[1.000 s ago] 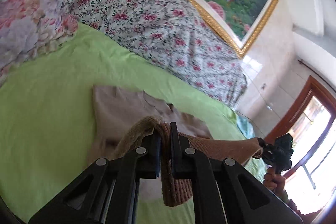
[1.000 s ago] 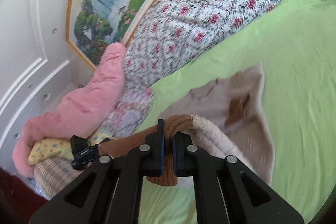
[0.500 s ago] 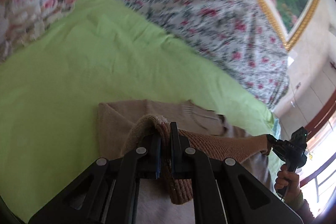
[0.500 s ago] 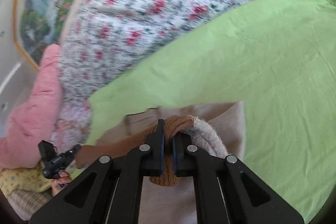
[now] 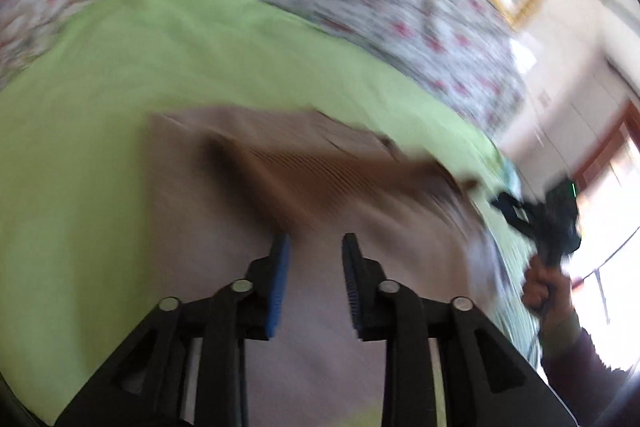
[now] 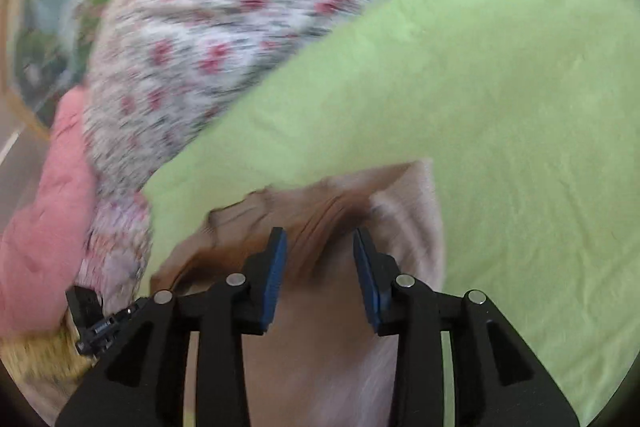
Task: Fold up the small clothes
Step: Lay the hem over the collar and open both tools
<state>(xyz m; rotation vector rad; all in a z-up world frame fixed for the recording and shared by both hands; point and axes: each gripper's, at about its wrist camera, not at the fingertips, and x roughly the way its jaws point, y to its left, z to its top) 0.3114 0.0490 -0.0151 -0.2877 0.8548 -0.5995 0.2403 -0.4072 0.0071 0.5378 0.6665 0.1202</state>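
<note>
The bed (image 6: pixel 500 75), covered in a light green sheet, fills most of both views, with a floral quilt (image 6: pixel 224 27) bunched along its far edge and a pink pillow (image 6: pixel 36 227) at the far corner on the left side. On the green sheet, toward the near edge, lies the small beige knitted garment (image 5: pixel 224 227); its ribbed brown hem (image 5: pixel 340 175) has been laid across the body, so one fold from the bottom toward the neckline looks done, though blur hides how neatly the edges meet.

The left tool (image 5: pixel 314 267) has its blue-padded jaws apart and opening, with nothing pinched between them; the fabric lies beneath and beyond the tips. The right tool (image 6: pixel 320 263) is the same: jaws opening, empty, poised just above the brown hem (image 6: pixel 320 227). In the left wrist view the right tool (image 5: pixel 540 215) and the person's hand (image 5: pixel 546 287) sit off the garment's right side.

By my reading, the release after a lengthwise fold is under way. What is left is probably folding the sides or sleeves in and smoothing the result.
</note>
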